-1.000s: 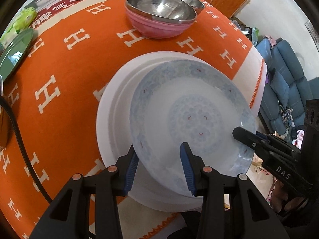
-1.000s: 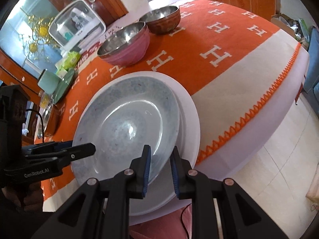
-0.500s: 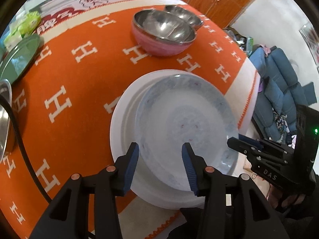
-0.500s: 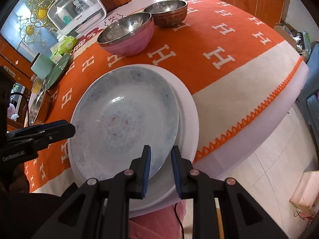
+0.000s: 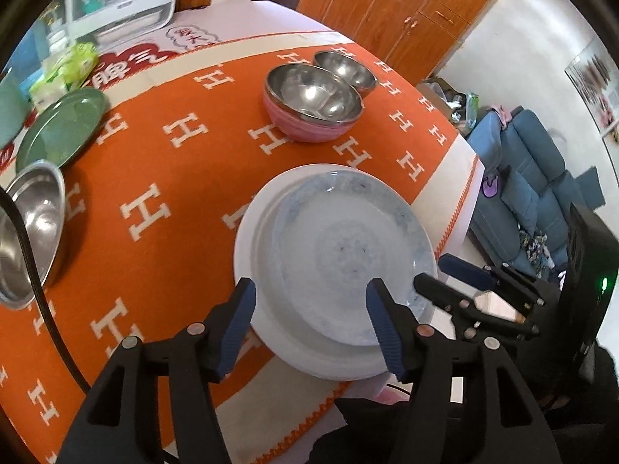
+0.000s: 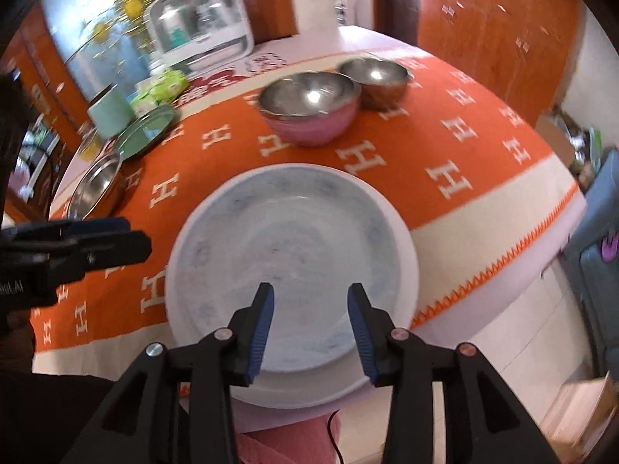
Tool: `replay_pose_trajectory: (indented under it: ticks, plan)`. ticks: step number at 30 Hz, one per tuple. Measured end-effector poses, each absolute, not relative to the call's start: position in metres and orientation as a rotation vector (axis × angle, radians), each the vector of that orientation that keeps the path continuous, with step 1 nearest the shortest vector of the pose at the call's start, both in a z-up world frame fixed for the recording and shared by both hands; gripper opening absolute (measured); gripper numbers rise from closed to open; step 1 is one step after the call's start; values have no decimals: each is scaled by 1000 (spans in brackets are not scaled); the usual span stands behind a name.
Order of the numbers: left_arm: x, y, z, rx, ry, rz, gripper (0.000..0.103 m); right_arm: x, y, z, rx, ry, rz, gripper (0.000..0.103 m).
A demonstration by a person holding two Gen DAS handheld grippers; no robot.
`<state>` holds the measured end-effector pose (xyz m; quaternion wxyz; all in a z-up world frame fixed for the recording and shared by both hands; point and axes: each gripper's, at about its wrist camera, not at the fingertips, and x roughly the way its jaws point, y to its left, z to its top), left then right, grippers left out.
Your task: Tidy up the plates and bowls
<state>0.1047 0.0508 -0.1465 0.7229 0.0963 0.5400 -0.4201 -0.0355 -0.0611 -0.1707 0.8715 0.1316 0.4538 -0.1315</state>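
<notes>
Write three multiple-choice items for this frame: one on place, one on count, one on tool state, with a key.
1. Where is the patterned plate?
A. Inside the pink bowl
B. Stacked on the white plate
C. On the green plate

2. How many metal-lined bowls stand together beyond the plates?
A. Two
B. Four
C. Five

3. What state are the two tools in?
A. Both open, holding nothing
B. Both shut on the plate
C. Left shut on a bowl, right open

Key:
1 B: the white plate's rim shows around it.
2 A: only the pink bowl and brown bowl stand there, side by side.
3 A: the left tool and right tool each show a wide gap between the fingers, with nothing gripped.
</notes>
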Motion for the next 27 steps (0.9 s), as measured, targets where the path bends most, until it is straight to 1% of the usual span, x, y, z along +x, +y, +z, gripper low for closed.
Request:
replay_pose_trajectory:
  ticks: [2, 5, 7, 10, 17, 20, 24, 27]
  plan:
    - [110, 58, -142, 180, 1215, -916, 58, -29, -50, -166, 235, 944, -244, 46]
    - [118, 74, -132, 133, 1216, -895, 60, -16, -33, -157, 202, 930, -181, 51]
    - [125, 87, -122, 102, 1204, -871, 65, -7, -23, -150, 183, 918, -150, 51]
    - [135, 106, -110, 72, 1183, -825, 67, 10, -7, -141, 156, 895, -108, 51]
    - [170, 149, -92, 38, 1185, -623, 67, 49, 23, -124, 137, 870, -15, 51]
    - [185, 166, -82, 24, 1157, -594, 67, 66, 34, -115, 130, 863, 16, 51]
    - [204, 184, -65, 7, 1114, -572, 73, 88, 44, -101, 121, 833, 43, 52]
    - [219, 193, -53, -7, 1092, -564, 73, 105, 48, -90, 141, 807, 67, 52]
